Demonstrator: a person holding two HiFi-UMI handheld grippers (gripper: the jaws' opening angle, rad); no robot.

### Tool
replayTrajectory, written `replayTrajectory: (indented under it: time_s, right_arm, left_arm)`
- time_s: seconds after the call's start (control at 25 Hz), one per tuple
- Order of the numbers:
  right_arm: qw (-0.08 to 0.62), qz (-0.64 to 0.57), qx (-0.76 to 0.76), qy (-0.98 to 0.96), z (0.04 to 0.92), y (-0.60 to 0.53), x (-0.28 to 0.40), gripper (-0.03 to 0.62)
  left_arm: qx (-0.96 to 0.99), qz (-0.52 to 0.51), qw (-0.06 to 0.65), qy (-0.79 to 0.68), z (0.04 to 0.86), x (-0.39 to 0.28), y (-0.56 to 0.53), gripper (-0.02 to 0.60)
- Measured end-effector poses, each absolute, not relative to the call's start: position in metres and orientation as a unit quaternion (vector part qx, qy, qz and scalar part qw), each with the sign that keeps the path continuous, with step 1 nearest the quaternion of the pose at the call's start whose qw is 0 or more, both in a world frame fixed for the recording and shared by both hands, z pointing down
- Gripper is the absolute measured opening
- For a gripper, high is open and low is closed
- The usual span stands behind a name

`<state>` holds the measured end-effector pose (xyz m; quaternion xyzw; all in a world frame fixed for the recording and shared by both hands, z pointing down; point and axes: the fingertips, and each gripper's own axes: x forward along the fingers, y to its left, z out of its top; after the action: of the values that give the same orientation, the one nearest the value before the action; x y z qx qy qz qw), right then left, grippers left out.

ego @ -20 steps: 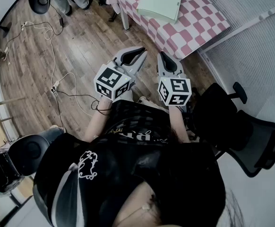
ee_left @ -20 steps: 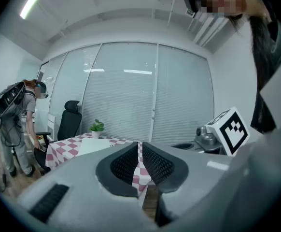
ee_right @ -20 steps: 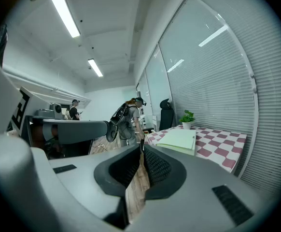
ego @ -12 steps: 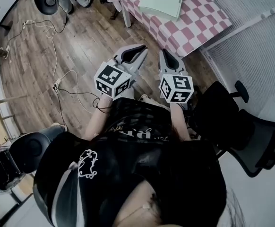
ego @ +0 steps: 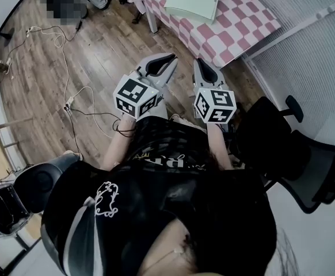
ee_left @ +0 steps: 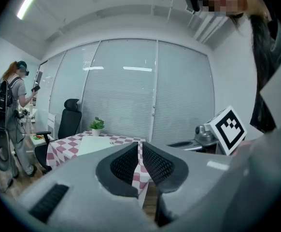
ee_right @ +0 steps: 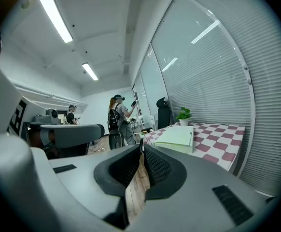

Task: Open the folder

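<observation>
On the checked table ahead of the person lies the folder [ego: 193,0], shut and flat, well apart from both grippers. Neither has reached it.

My worry is the approach. The left gripper [ego: 168,61] and right gripper [ego: 197,64] are both held out in front of the body with jaws pressed together and nothing between them. If they arrive like that, a blunt closed tip will likely shove the folder across the tablecloth [ego: 245,25] rather than lift its cover. The cloth looks loose enough to ruck up and travel with it. Jaws spread too wide could bite through both covers at once, so the whole thing comes up instead of opening. Without the other gripper pinning the lower cover, I would expect it to slide or swing. Cables [ego: 64,50] trail over the floor [ego: 104,62] to the person's left, and an office chair [ego: 297,154] stands close on the right, either of which could catch a step.

The folder is pale green, thin, rectangular and smooth, probably slippery card or plastic. The cloth is soft, pink-and-white squares, draped over the edges. The grippers are grey moulded shells tapering like beaks, with dark ribbed pads. The floor is wood plank.
</observation>
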<state>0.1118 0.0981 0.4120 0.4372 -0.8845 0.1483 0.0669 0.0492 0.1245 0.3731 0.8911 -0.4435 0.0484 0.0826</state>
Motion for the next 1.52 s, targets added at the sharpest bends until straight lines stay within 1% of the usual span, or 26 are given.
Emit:
replayTrajectory:
  time_s: [0.4, 0.84, 1.04, 1.52]
  right_arm:
    - [0.071, 0.161, 0.454, -0.874, 0.420, 0.067, 0.122, 0.032]
    - [0.084, 0.174, 0.481, -0.855, 0.432, -0.016, 0.106, 0.032]
    - [0.125, 0.157, 0.484, -0.852, 0.442, -0.060, 0.086, 0.032]
    - [0.158, 0.181, 0.532, -0.812, 0.460, -0.145, 0.063, 0.032]
  left_arm:
    - [0.899, 0.066, 0.083, -0.425, 0.381, 0.058, 0.092, 0.029]
    - [0.909, 0.069, 0.091, -0.400, 0.390, 0.034, -0.002, 0.029]
    - [0.916, 0.088, 0.081, -0.384, 0.392, 0.015, -0.053, 0.029]
    - [0.933, 0.084, 0.111, -0.331, 0.408, -0.018, -0.156, 0.029]
